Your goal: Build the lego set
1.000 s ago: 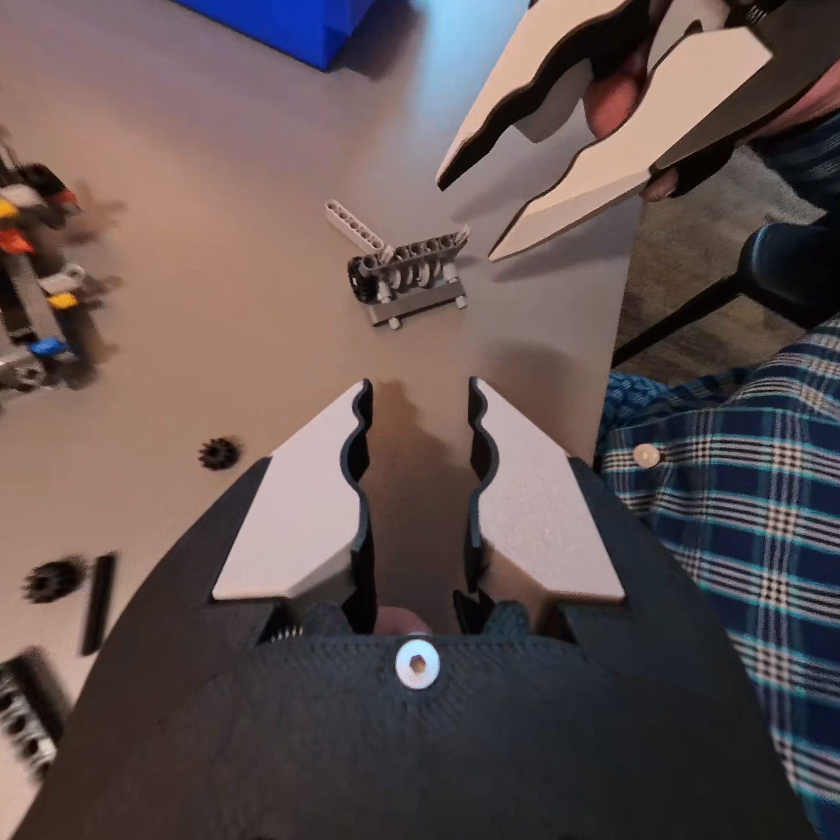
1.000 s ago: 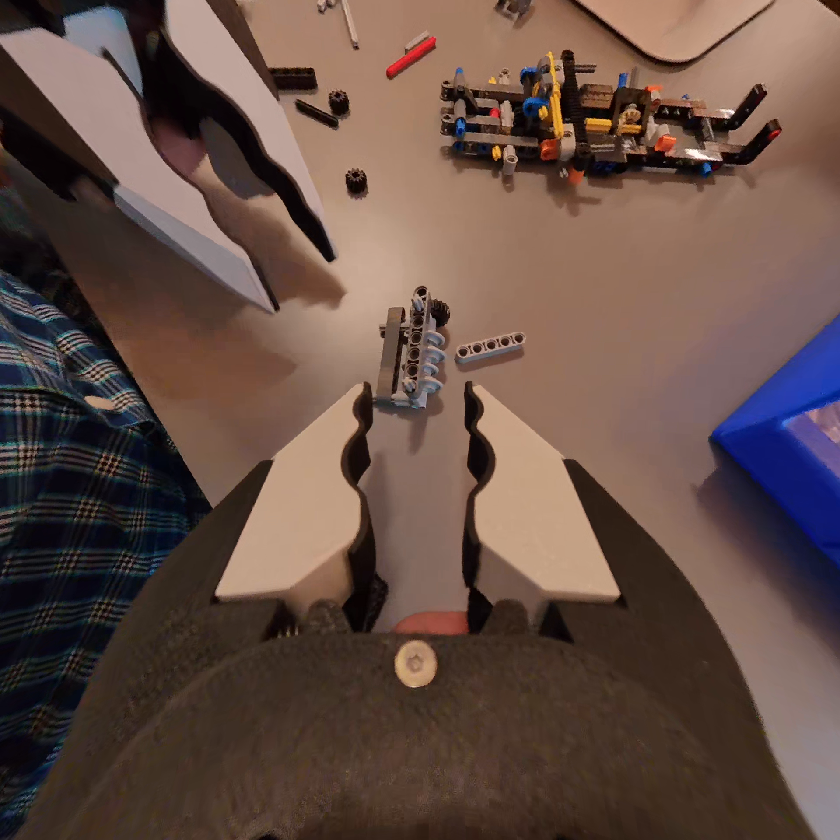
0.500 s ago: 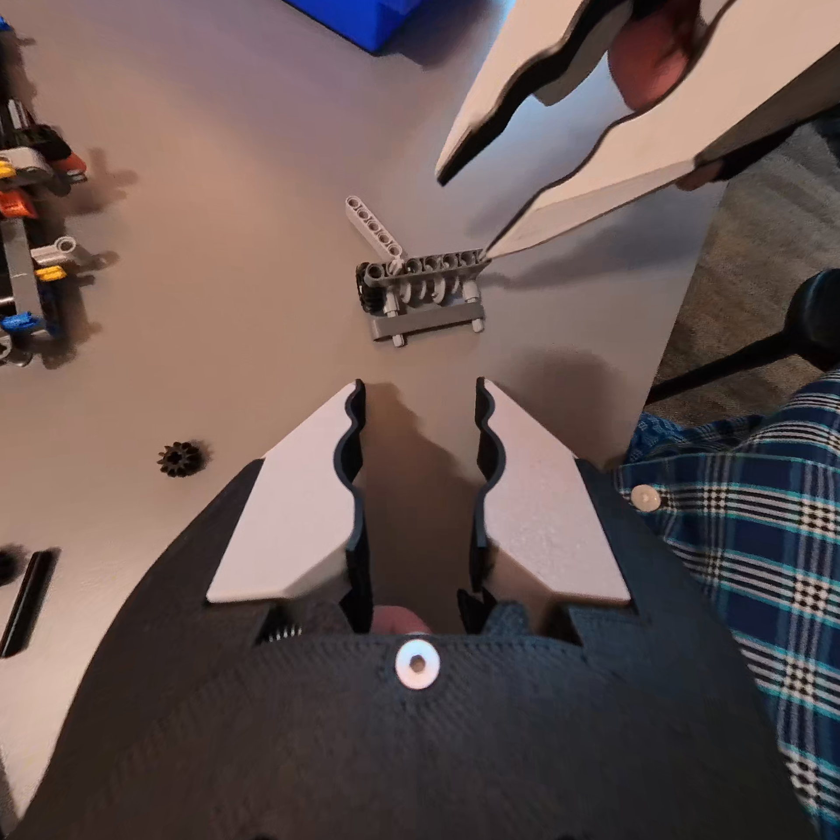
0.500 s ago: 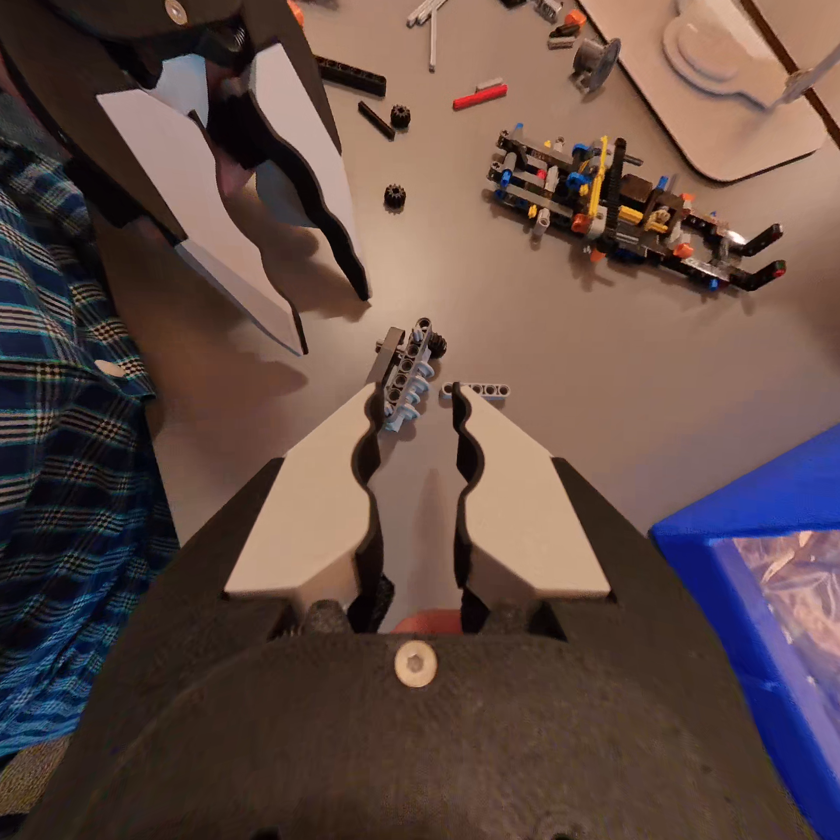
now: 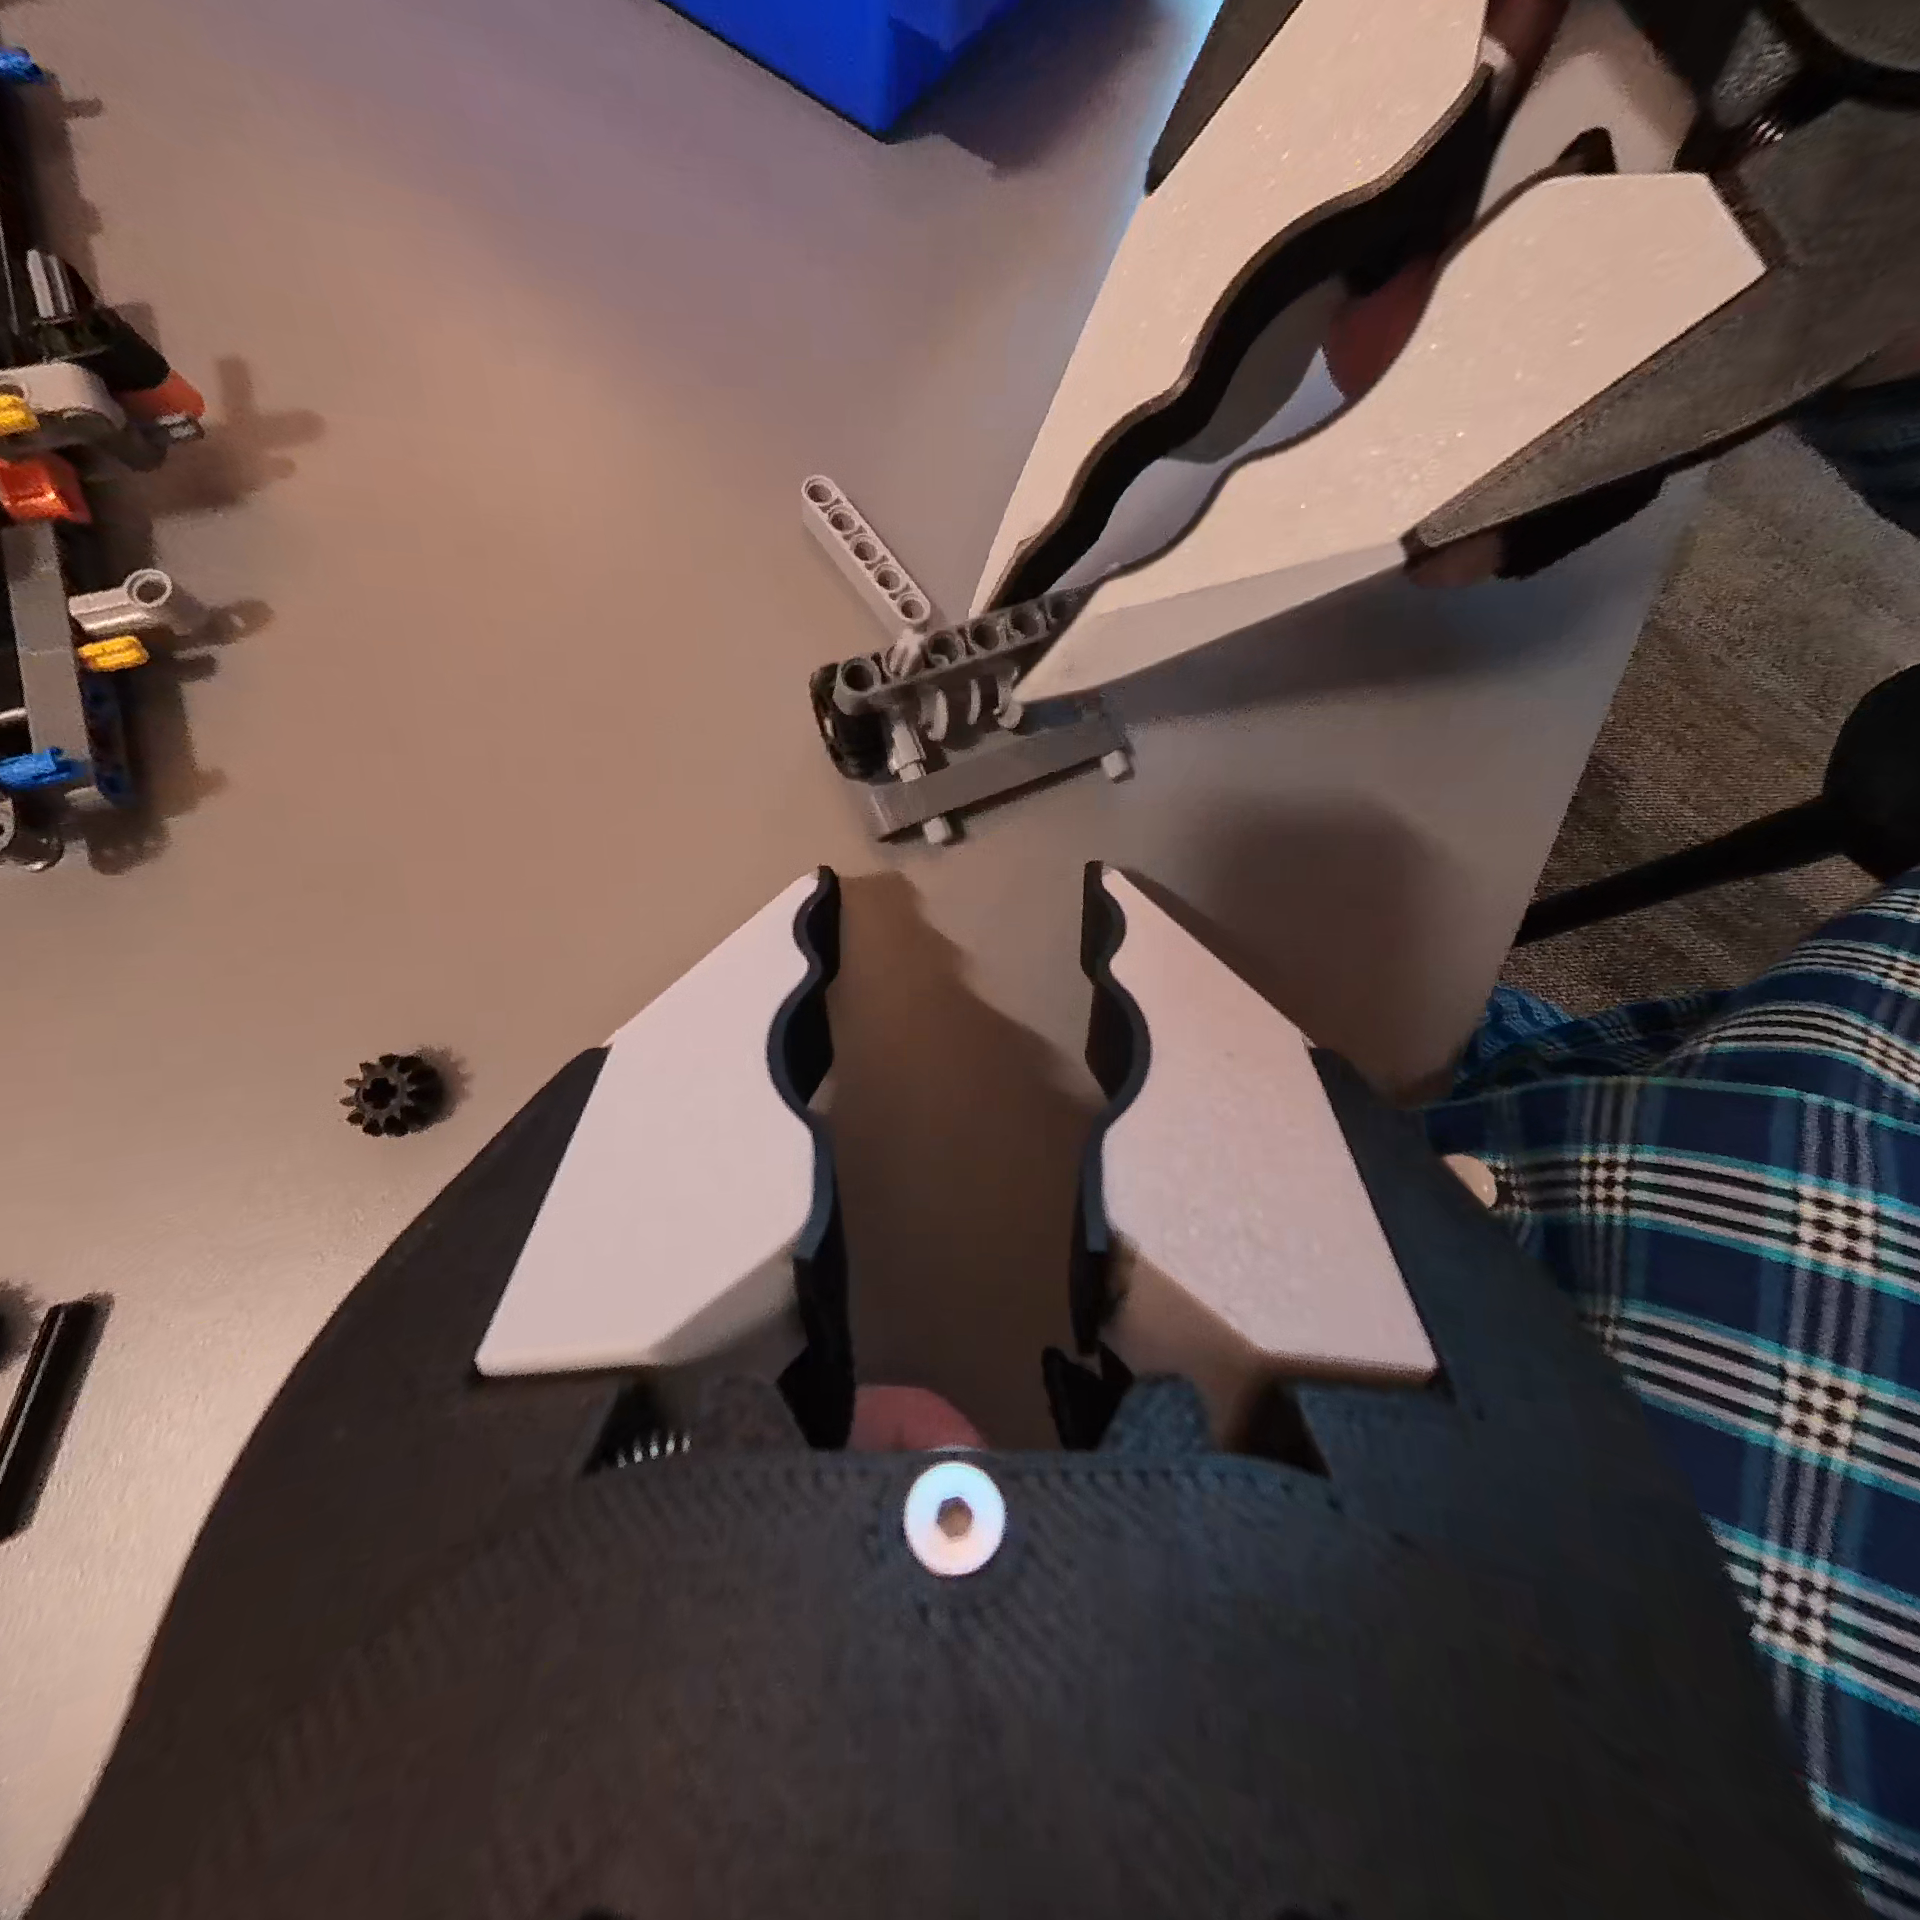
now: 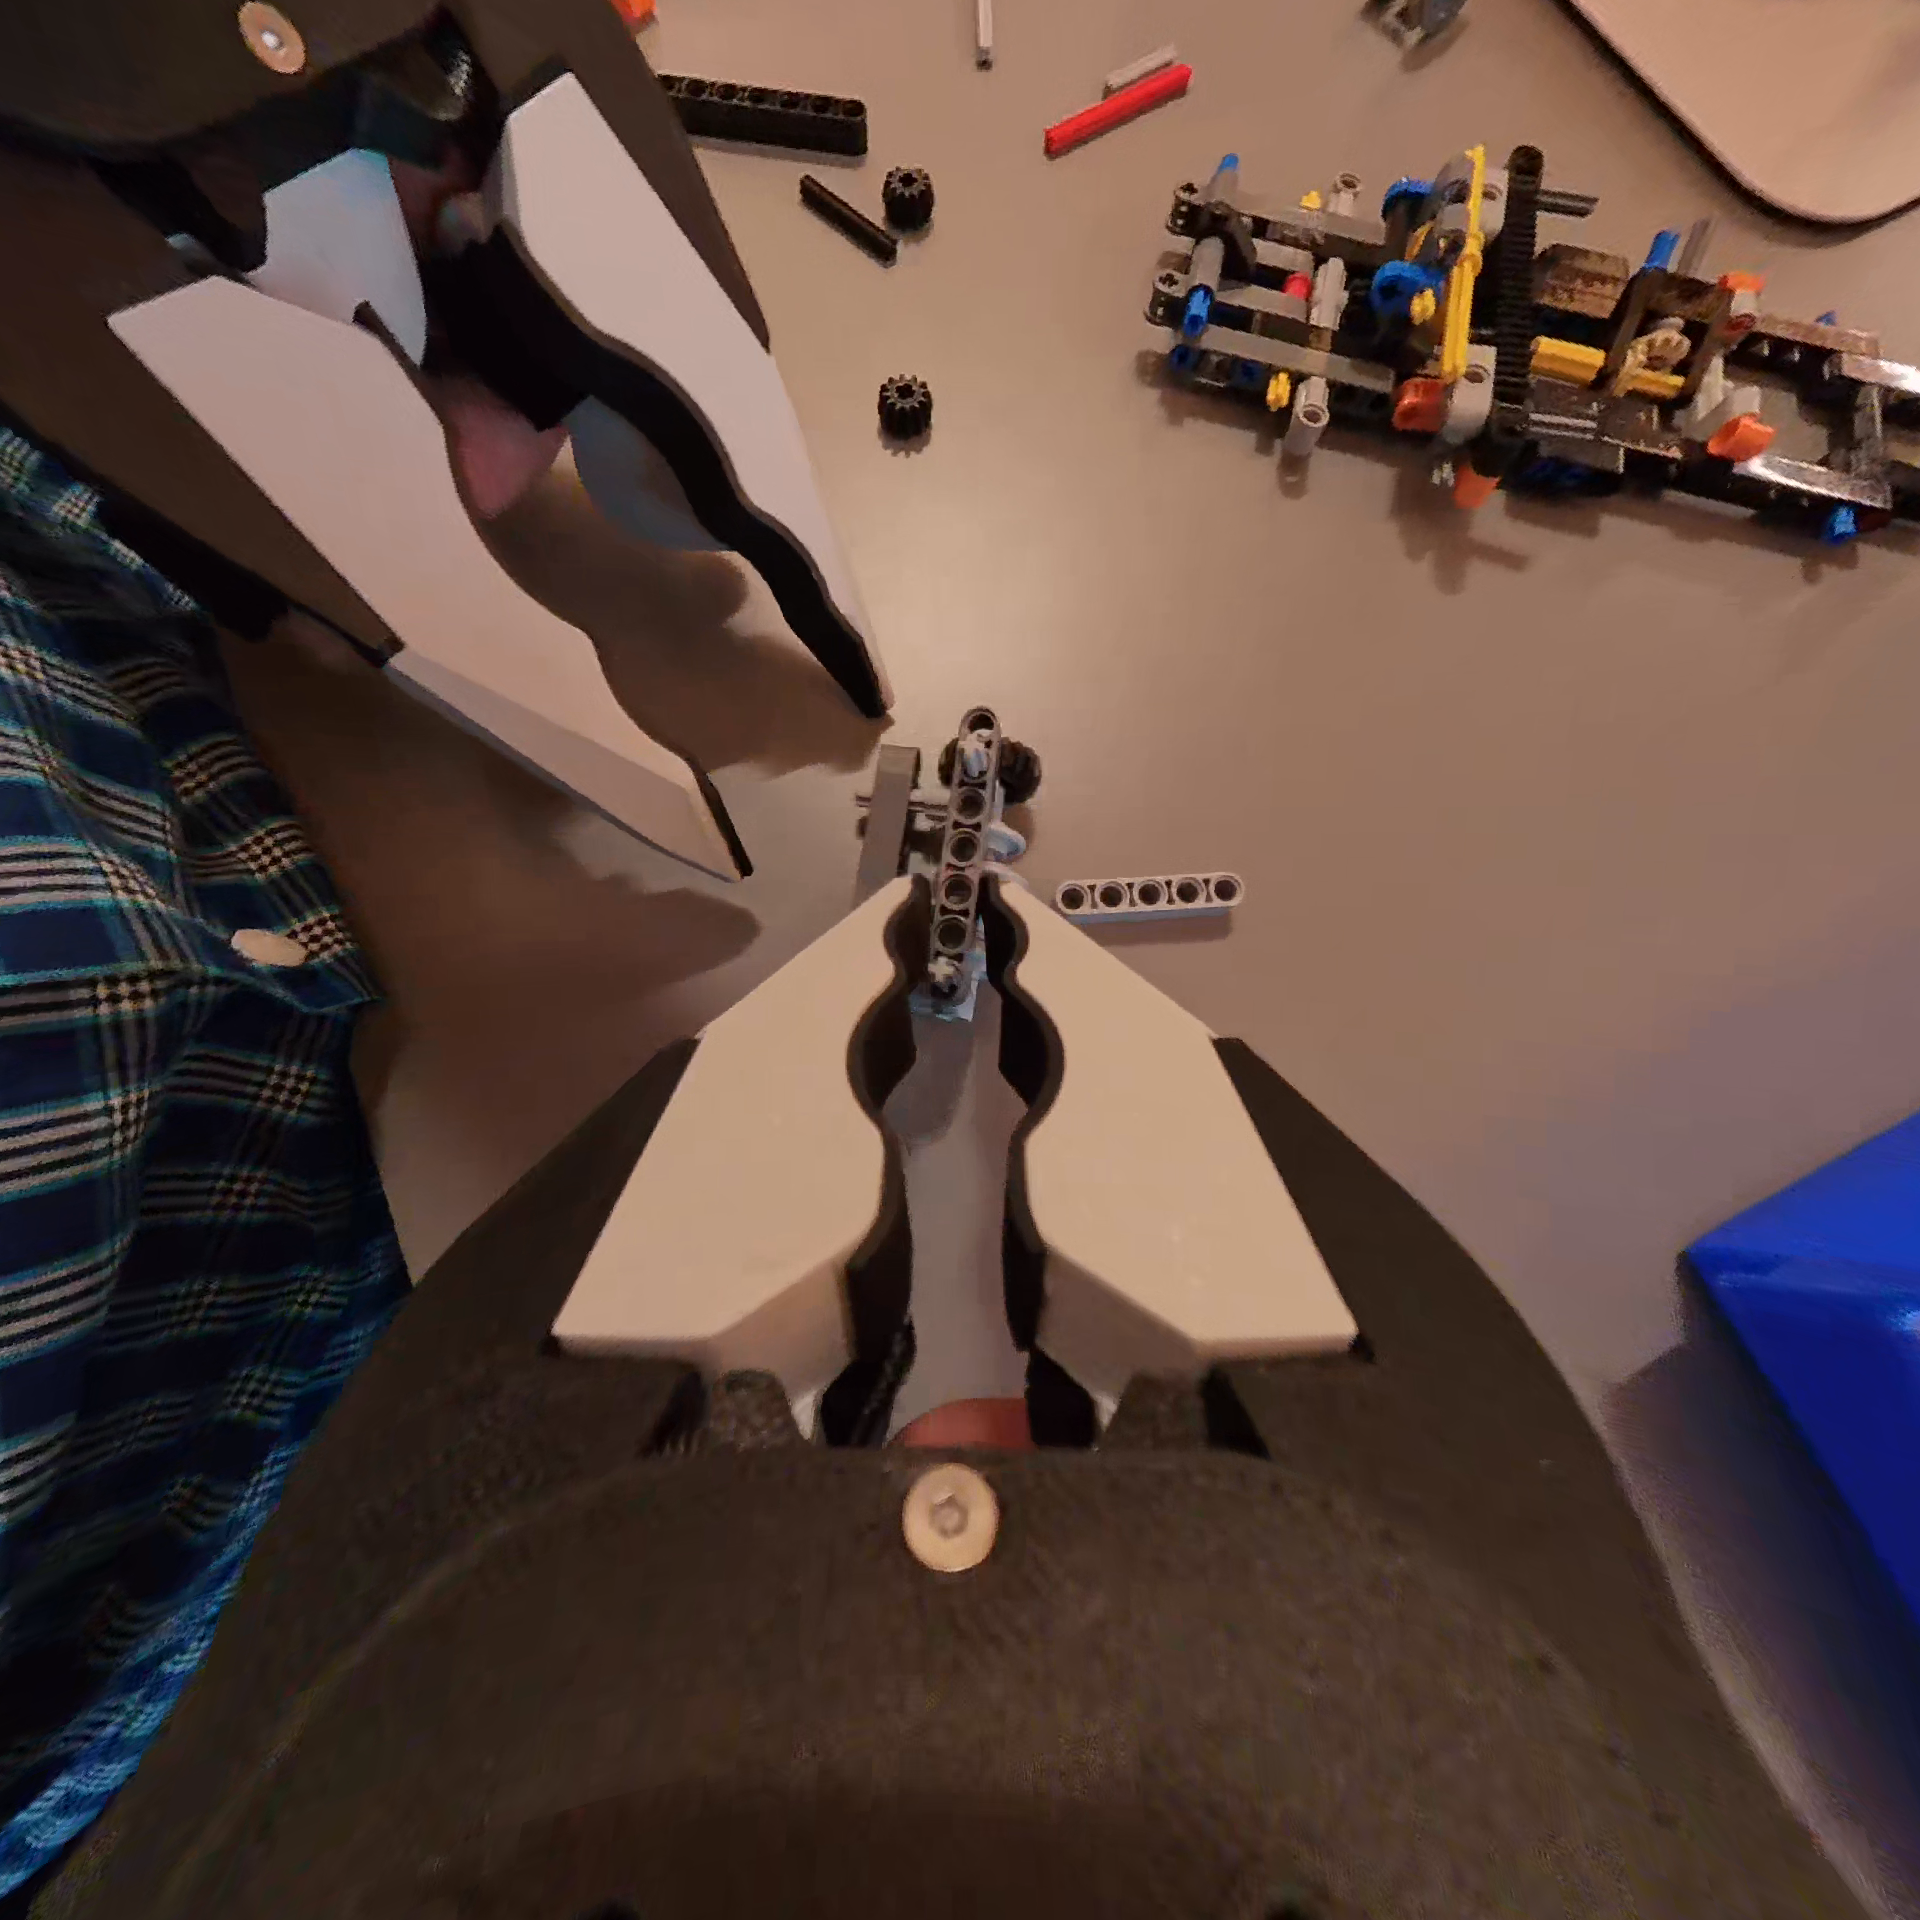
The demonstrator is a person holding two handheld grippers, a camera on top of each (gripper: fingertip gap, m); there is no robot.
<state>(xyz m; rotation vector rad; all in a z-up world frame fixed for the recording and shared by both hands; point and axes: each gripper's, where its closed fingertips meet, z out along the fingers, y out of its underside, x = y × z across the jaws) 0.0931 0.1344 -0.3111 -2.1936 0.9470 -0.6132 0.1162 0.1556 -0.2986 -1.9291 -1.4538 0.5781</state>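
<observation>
A small grey beam-and-pin assembly (image 6: 961,821) with a black gear at its far end lies on the tan table near its edge. My right gripper (image 6: 951,899) is shut on the near end of its dark grey holed beam. In the left wrist view the right gripper (image 5: 1029,649) reaches in from the upper right onto the assembly (image 5: 987,769). My left gripper (image 5: 956,883) is open and empty, just short of the assembly; it also shows in the right wrist view (image 6: 800,784). A loose light grey beam (image 6: 1148,894) lies beside the assembly.
A long, multicoloured chassis build (image 6: 1507,343) lies farther back. Black gears (image 6: 904,400), a black beam (image 6: 769,104) and a red axle (image 6: 1117,109) are scattered behind. A blue bin (image 6: 1829,1351) stands on the right. A person's plaid shirt (image 5: 1714,1299) is at the table edge.
My right gripper has moved forward and closed on the small assembly's dark beam. My left gripper has come closer to the assembly and stays open.
</observation>
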